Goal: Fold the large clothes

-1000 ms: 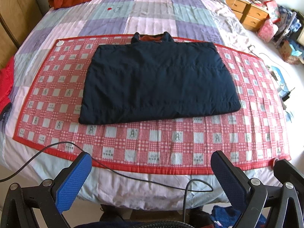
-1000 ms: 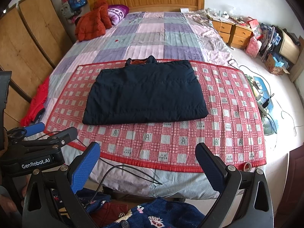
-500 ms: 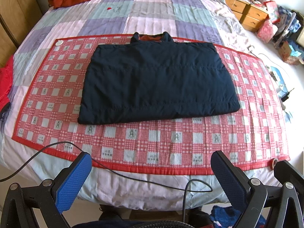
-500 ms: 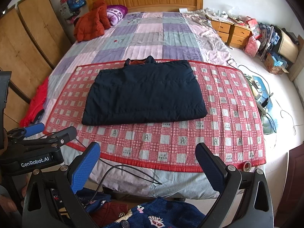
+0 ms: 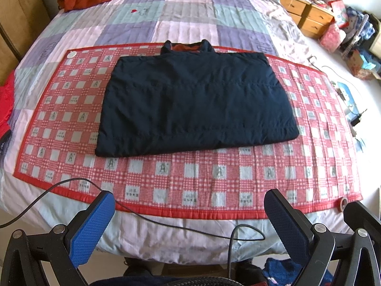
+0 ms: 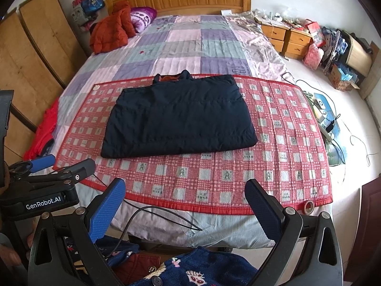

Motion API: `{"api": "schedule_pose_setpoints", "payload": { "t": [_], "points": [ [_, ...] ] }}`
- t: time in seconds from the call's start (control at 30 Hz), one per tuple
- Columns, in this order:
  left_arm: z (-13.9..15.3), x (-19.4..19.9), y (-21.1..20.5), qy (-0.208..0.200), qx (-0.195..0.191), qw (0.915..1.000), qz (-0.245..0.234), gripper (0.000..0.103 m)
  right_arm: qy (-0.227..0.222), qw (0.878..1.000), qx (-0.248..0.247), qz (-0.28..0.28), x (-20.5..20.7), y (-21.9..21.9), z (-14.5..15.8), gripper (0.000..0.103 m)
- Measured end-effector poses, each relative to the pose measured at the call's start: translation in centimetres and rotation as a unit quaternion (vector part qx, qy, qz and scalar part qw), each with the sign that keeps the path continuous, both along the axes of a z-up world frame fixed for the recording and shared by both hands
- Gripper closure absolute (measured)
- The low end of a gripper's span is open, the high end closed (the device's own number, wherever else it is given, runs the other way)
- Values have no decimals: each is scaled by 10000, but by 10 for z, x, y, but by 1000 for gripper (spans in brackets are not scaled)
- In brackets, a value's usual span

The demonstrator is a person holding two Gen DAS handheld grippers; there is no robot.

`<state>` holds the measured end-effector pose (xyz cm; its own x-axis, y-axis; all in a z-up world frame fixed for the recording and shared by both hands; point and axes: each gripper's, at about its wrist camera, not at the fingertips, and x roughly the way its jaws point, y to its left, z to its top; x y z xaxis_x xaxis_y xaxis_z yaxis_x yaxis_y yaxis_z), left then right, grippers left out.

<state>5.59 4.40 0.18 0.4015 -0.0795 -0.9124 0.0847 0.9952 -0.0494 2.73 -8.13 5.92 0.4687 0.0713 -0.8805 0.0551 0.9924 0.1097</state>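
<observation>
Holding both grippers — left gripper (image 5: pixel 188 221), right gripper (image 6: pixel 184 209) — wide open, empty, I see the folded navy quilted jacket (image 5: pixel 195 102) far ahead on the red checked mat (image 5: pixel 214 174).

White lettering "GenRobot.AI" stands on the black body of the left tongs (image 6: pixel 51 183), seen in the right wrist view. A letter "A" repeats in the grey squares of the red-and-white checked quilted mat (image 6: pixel 285 166) (image 5: pixel 214 178); its smaller marks are too small to read.

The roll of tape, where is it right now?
The roll of tape lies at the red checked mat's near right corner, just beyond the right gripper.
</observation>
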Motion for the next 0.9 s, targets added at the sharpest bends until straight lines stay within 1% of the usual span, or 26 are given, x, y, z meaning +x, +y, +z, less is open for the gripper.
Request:
{"api": "schedule_pose_setpoints", "payload": {
  "t": [0.9],
  "points": [
    [0,0,0,3,-15,10000,-7,0,-3,10000,-1,-5,0,1,0,1]
  ]
}}
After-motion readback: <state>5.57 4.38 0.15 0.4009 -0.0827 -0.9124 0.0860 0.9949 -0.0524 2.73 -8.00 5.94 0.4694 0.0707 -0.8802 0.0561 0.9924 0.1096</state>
